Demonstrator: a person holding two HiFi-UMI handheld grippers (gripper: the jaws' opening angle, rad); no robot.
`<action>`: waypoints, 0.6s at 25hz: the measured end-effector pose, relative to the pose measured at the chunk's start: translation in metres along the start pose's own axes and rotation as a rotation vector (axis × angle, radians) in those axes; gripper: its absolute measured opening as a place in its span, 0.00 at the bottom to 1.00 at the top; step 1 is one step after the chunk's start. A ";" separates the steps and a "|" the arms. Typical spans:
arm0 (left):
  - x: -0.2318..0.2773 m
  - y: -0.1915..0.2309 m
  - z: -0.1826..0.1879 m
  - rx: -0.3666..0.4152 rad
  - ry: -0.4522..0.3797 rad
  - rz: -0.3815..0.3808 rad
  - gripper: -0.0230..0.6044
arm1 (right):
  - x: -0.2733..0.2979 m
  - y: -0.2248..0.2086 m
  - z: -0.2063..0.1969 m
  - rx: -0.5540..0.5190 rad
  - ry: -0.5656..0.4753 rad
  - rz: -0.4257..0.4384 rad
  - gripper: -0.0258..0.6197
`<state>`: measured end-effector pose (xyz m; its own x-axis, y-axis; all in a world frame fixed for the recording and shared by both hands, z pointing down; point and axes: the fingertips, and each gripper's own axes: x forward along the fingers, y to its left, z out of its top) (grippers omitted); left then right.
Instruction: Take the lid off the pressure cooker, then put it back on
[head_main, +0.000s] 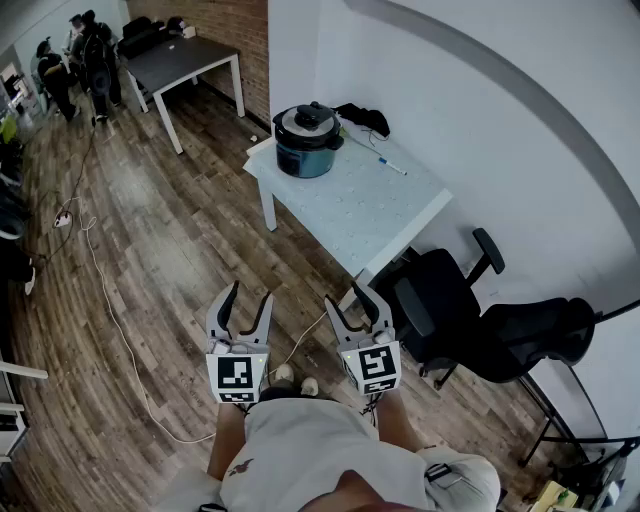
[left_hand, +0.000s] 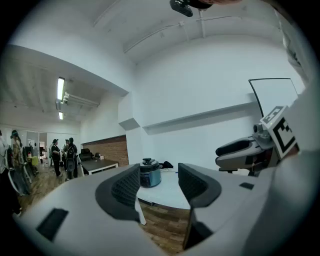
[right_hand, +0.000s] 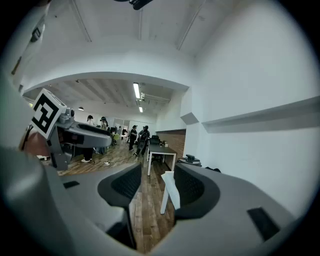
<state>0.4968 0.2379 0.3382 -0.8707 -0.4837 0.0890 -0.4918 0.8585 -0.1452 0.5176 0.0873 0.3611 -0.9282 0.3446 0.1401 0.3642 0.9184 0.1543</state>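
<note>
Close to the person's body, the left gripper (head_main: 250, 296) and the right gripper (head_main: 347, 296) each hold their 2 jaws apart with nothing between them. Well beyond, near the far corner of the white table (head_main: 380, 215), the pressure cooker (head_main: 303, 152) stands upright. Its lid (head_main: 308, 120) is on with the knob up, hiding the inside. A dark bundle (head_main: 365, 118) behind it is hard to make out.

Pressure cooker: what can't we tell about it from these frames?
- Head view: the pressure cooker is far off and small, so whether its lid is locked can't be read.
- Left gripper view: it shows tiny between the jaws, and the front panel is unreadable.
- Right gripper view: one jaw hides all but its top.
- Head view: the dark bundle behind it is too small to name.
</note>
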 end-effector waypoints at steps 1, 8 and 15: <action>0.000 -0.002 0.000 -0.001 -0.001 0.002 0.41 | -0.001 -0.001 0.002 0.015 -0.016 0.003 0.37; 0.016 -0.008 0.003 0.002 -0.008 0.006 0.40 | 0.007 -0.018 0.006 0.030 -0.047 -0.003 0.40; 0.054 0.014 -0.005 -0.002 -0.015 0.002 0.39 | 0.054 -0.027 0.004 0.023 -0.043 0.009 0.40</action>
<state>0.4431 0.2252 0.3460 -0.8716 -0.4845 0.0744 -0.4902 0.8597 -0.1436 0.4570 0.0821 0.3610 -0.9274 0.3606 0.0994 0.3714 0.9193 0.1306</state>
